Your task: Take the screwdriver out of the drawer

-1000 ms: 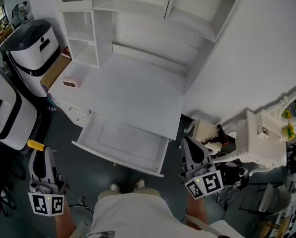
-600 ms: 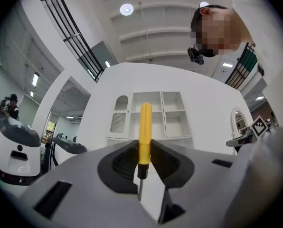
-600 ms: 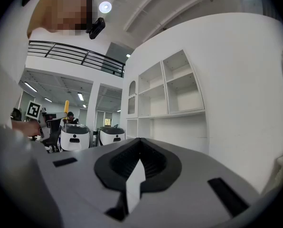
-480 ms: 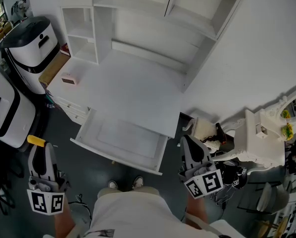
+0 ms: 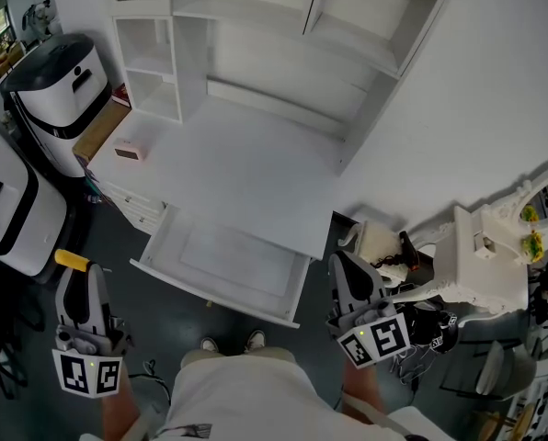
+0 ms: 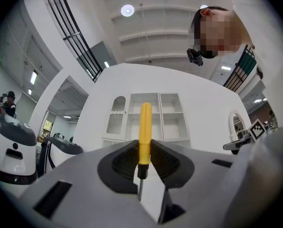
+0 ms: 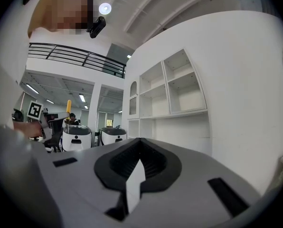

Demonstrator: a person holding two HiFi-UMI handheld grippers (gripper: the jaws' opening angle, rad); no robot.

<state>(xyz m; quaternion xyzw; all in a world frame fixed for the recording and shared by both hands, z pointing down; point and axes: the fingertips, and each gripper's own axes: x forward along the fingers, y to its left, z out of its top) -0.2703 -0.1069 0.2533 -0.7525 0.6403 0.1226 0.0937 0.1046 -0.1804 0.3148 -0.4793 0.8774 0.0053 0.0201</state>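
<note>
Left gripper [image 6: 142, 148] pinched yellow-handled screwdriver [image 6: 145, 127], head view caught only the handle's end, right gripper [image 7: 140, 145] pressed together, drawer [image 5: 221, 263] stood open

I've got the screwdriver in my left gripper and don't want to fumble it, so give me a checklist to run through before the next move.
1. Screwdriver out of the drawer: ok, it is held to the drawer's left, over the floor.
2. Left gripper grip: ok, jaws closed on the yellow handle's lower end, with most of the handle sticking out past them.
3. Drawer contents: ok, it stands open with nothing visible inside.
4. Right gripper free: ok, jaws together with nothing between them.
5. Room on the desk: ok, only a small box sits near its left edge.
</note>
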